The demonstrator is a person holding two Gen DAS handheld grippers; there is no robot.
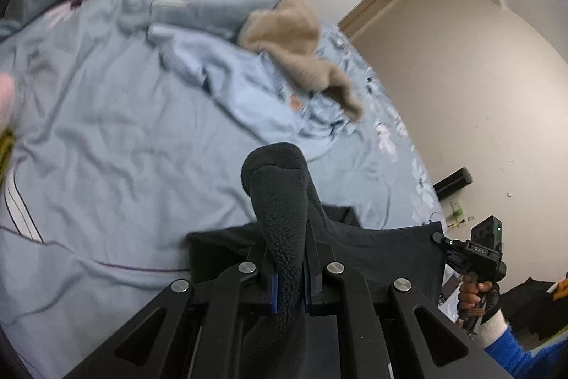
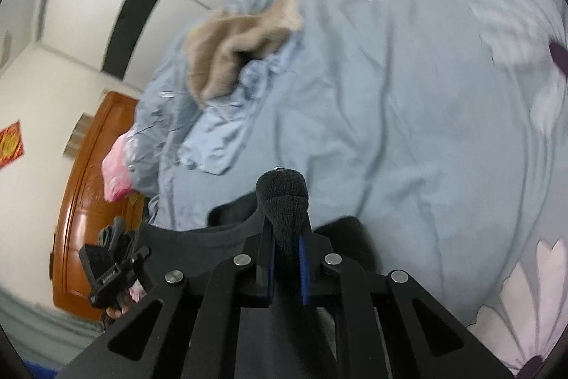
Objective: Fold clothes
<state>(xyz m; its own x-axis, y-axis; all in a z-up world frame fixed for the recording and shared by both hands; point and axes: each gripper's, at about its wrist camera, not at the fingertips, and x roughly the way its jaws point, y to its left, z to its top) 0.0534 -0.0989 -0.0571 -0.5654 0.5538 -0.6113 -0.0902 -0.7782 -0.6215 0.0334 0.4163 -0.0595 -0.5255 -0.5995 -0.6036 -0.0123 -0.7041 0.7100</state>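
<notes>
the left gripper [image 1: 284, 229] is clamped on a fold of a dark fleece garment [image 1: 372, 251], which bulges up between its two fingers. the right gripper [image 2: 284, 229] pinches the same dark fleece garment [image 2: 284, 201] in the same way, its jaws nearly closed on the cloth. the garment hangs stretched between the two grippers, above a light blue bedsheet [image 1: 106, 137] with flower print. farther on the bed lie a beige fuzzy garment [image 1: 294, 41] and a crumpled light blue shirt [image 1: 227, 73], touching each other.

both wrist views look forward along their claws, close above the bed [image 1: 106, 137]; both share the tan garment [image 2: 227, 48] ahead.
</notes>
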